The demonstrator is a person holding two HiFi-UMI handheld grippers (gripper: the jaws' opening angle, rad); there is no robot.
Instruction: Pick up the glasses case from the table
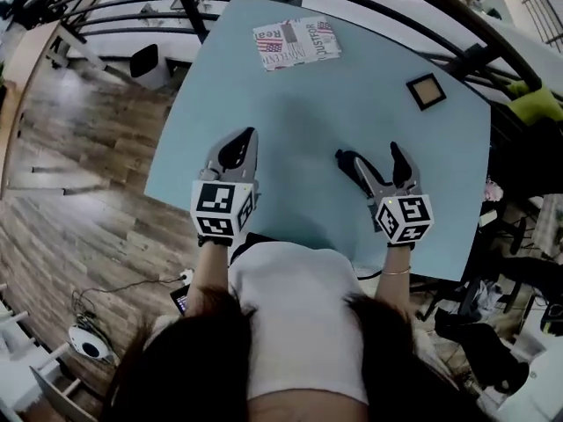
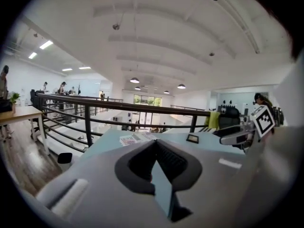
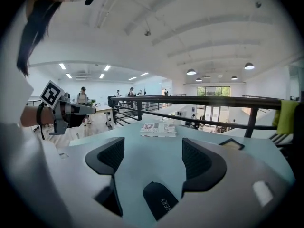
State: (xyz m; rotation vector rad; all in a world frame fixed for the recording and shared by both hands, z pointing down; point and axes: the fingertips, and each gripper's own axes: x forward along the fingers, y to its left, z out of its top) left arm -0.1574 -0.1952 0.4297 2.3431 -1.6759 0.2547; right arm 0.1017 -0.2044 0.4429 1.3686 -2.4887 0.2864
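Observation:
The glasses case [image 3: 159, 201] is a dark, rounded case with pale lettering. It lies on the light blue table [image 1: 290, 121] and shows low in the right gripper view, between the two jaws and close to their base. My right gripper [image 1: 374, 155] [image 3: 152, 156] stands open around it, and neither pad touches it. In the head view I cannot tell the case apart from that gripper's dark left jaw. My left gripper [image 1: 237, 148] [image 2: 156, 148] hovers over the table's left part, shut, with nothing held.
A magazine [image 1: 297, 42] lies at the table's far edge. A small square frame [image 1: 426, 90] sits at the far right. A black railing [image 1: 189, 3] runs behind the table. Beyond the right edge are a yellow-green cloth [image 1: 535, 104] and clutter. Wooden floor lies to the left.

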